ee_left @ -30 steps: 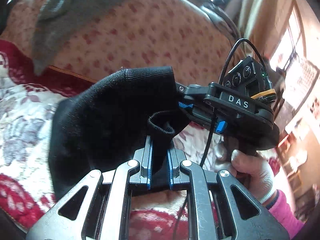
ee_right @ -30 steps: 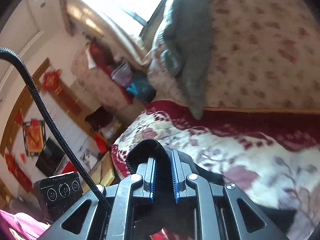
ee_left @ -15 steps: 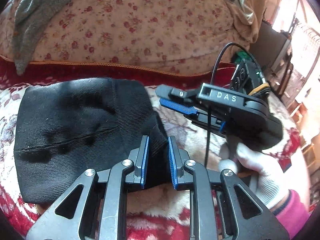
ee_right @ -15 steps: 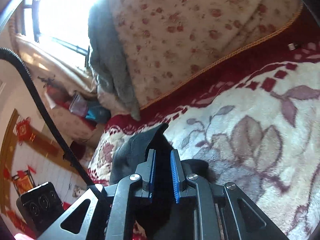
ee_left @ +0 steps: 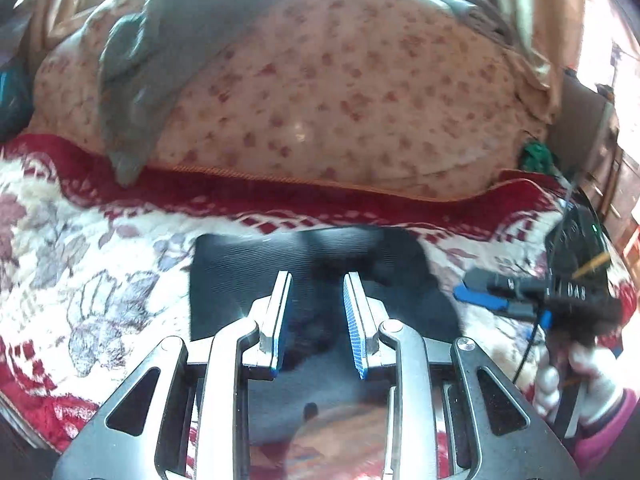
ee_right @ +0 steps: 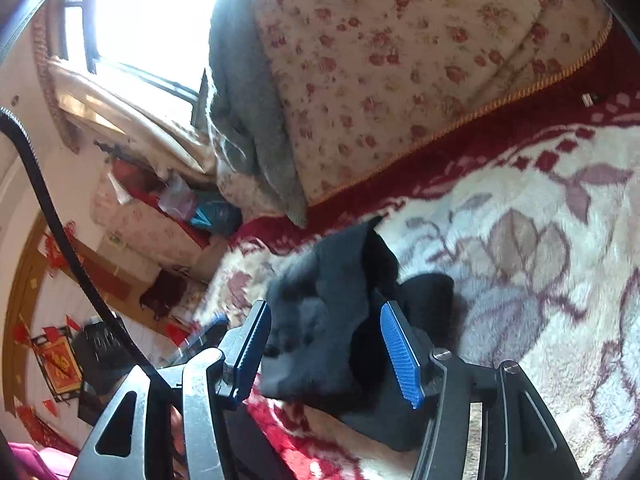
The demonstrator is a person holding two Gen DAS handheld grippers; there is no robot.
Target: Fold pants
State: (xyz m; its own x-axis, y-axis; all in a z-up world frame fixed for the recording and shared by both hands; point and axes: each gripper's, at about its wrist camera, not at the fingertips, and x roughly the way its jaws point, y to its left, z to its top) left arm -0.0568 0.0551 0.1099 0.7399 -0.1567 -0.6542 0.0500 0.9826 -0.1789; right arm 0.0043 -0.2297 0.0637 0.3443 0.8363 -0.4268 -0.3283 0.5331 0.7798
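Left wrist view: left gripper (ee_left: pixel 318 316) jaws now spread wide, nothing between the pads; 0.5 s ago they were nearly closed on the edge of the black pants (ee_left: pixel 248 276). Pants lie folded flat on the floral blanket (ee_left: pixel 88 280), under and ahead of the fingers. Right gripper (ee_left: pixel 480 298) sits just right of the pants, off the fabric, motion-blurred; it was closer in before, beside the fold. Right wrist view: right gripper (ee_right: pixel 328 346) jaws also wide apart, was pinched shut half a second ago; pants (ee_right: pixel 336 280) bunched loosely between the pads, no clamp. Only this view shows the window (ee_right: pixel 152 12) and the cable (ee_right: pixel 52 216) crossing left. Only left view shows the gloved right hand (ee_left: pixel 580 376). Floral cushion (ee_left: pixel 340 92) behind, grey cloth (ee_left: pixel 132 80) draped over it
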